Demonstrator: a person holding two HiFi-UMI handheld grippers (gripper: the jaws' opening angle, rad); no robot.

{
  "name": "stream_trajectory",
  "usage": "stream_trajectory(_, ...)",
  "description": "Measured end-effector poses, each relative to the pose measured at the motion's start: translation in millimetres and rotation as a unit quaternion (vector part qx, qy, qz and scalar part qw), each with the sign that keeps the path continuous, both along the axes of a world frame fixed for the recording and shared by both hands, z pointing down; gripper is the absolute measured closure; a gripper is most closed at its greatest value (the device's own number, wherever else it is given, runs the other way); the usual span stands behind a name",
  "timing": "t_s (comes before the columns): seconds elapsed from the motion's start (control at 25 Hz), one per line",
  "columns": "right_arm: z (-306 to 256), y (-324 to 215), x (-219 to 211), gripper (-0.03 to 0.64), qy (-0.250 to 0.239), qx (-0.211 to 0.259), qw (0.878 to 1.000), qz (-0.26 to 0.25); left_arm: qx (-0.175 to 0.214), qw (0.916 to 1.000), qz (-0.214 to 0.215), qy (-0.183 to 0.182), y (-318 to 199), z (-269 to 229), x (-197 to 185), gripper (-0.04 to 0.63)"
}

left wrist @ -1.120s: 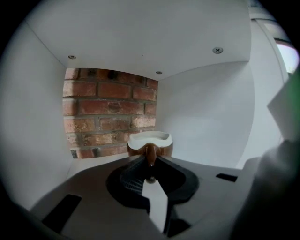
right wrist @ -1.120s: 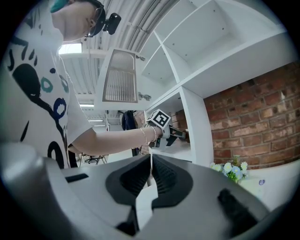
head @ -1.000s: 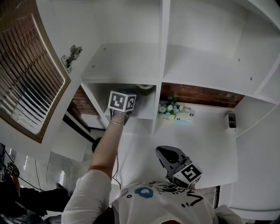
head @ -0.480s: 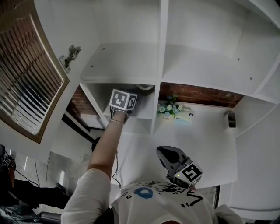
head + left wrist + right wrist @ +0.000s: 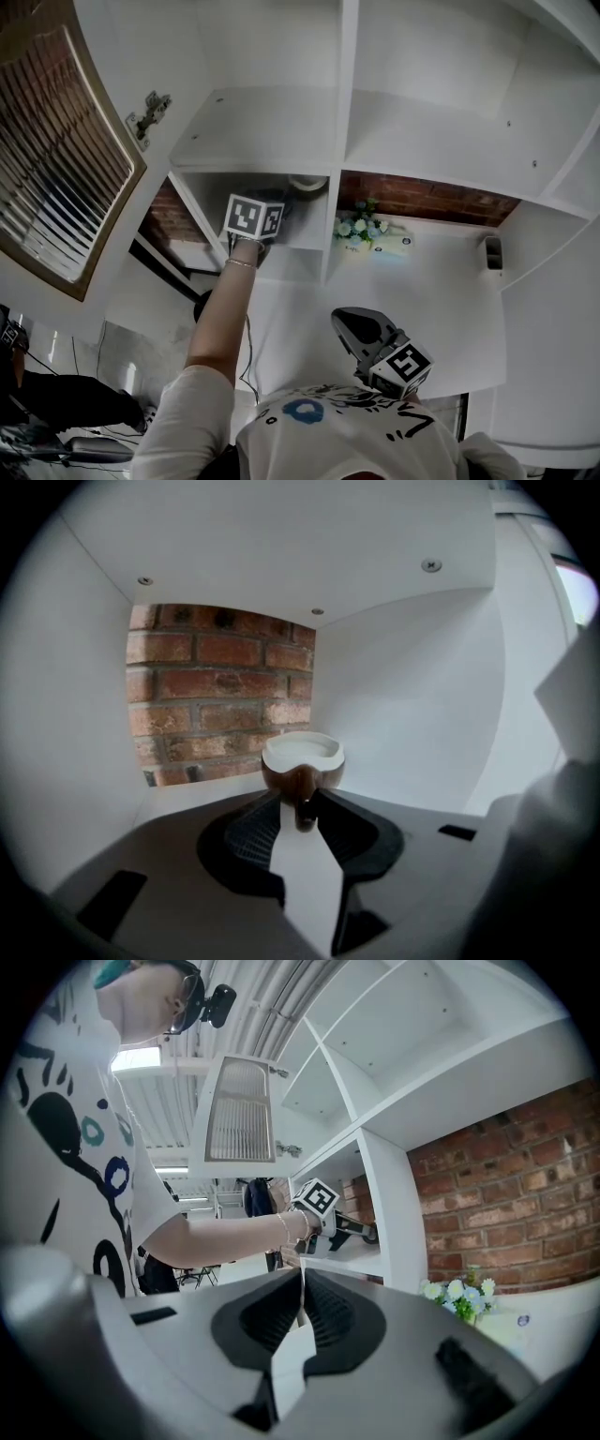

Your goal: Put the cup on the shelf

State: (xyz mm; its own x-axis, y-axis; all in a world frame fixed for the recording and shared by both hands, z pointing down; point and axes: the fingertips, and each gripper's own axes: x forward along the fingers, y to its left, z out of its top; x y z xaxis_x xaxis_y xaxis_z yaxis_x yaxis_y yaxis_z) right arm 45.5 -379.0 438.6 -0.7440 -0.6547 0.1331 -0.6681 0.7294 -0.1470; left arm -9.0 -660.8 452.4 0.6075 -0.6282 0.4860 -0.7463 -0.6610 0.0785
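Cup (image 5: 302, 761) stood on shelf (image 5: 187, 791), just ahead of left tool (image 5: 302, 805); jaws opening, handle loose between tips. Placement apparently done; only withdrawal left. Right tool (image 5: 300, 1283) closed, empty.

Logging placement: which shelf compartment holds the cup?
The lower-left, brick-backed compartment: there the left gripper is opening, the handle of the cup between its jaws. Its right neighbour holds flowers.

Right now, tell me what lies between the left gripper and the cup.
Nothing: the left gripper view shows the cup with its handle already inside the gap of the left gripper, whose jaws are opening.
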Motion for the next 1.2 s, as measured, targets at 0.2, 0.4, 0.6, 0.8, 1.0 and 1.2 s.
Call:
stream_trajectory(0.2,3.2,-0.8,4.4,0.589,0.0,-0.012,1.0,-0.002,0.027,0.9989,-0.019,0.033,30.2,-14.2,-21.7,0.463)
stream_trajectory(0.4,3.0,4.1,2.9,0.589,0.003,-0.012,1.0,-0.022,0.061,0.9979,-0.003,0.022,82.1,-17.6,-28.0,0.471)
stream_trajectory(0.6,-3.4,19.3,-8.9,0.589,-0.006,-0.003,0.997,-0.076,0.078,0.9954,0.016,0.053,135.3,-17.1,-21.9,0.556)
stream_trajectory(0.8,-2.0,31.5,-19.8,0.589,0.024,0.017,0.994,-0.109,0.088,0.9899,0.072,0.085,192.9,-18.0,-6.7,0.58)
stream_trajectory(1.0,-3.3,34.4,-18.4,0.589,0.022,0.023,0.995,-0.096,0.096,0.984,0.114,0.098,244.2,-14.2,4.4,0.58)
stream_trajectory(1.2,-5.0,31.5,-9.6,0.589,0.016,0.026,0.998,-0.059,0.086,0.9793,0.14,0.118,281.2,-7.2,10.8,0.58)
